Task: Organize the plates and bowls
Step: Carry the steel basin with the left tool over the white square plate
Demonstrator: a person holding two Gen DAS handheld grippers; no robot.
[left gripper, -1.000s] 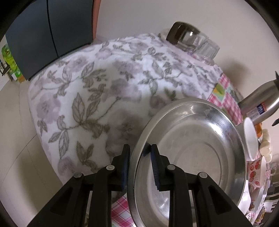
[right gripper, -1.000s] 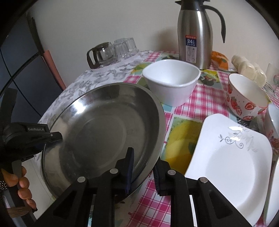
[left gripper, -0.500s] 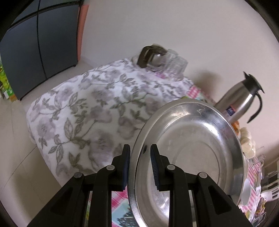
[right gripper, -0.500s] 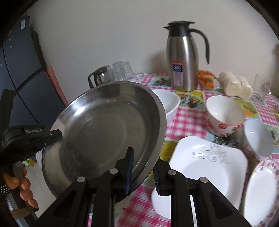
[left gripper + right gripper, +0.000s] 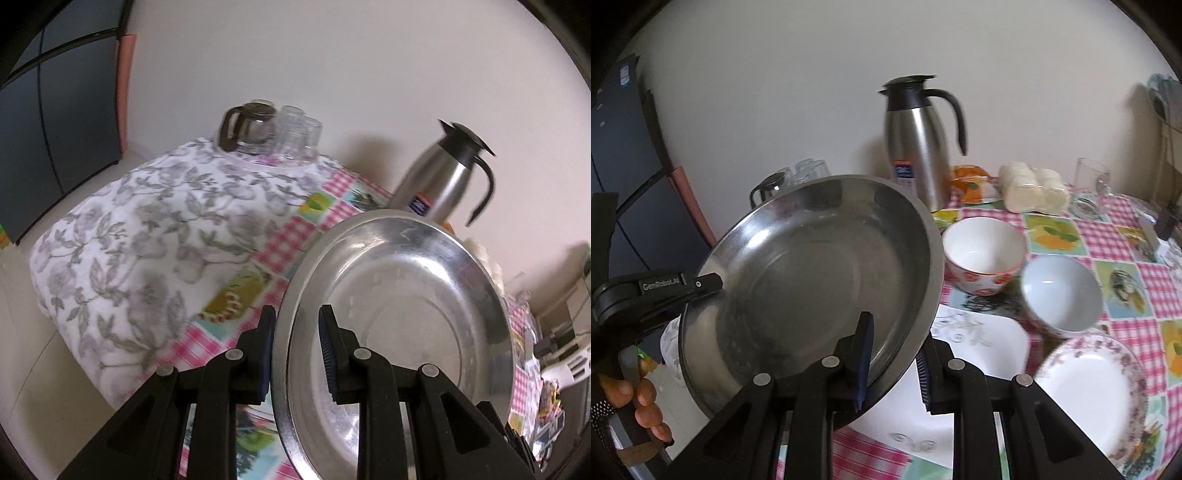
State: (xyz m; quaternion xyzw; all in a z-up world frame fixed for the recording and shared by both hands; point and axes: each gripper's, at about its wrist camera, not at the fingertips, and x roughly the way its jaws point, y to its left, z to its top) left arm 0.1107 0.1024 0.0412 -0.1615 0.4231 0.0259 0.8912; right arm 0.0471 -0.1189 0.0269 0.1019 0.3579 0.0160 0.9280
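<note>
Two grippers carry one steel pan [image 5: 402, 317] clear above the counter [image 5: 288, 236]. Left gripper [image 5: 295, 350] pinches its near rim. Right gripper [image 5: 894, 363] pinches the opposite rim, above a white plate [image 5: 982, 343].

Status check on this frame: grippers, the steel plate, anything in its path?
Left gripper and right gripper both shut on steel plate rim. Plate tilted, held off the table. Square white plate and bowls close below.

I count one steel basin [image 5: 812, 280], two bowls [image 5: 984, 254], two white plates [image 5: 1093, 387] and one steel flask [image 5: 916, 147].
</note>
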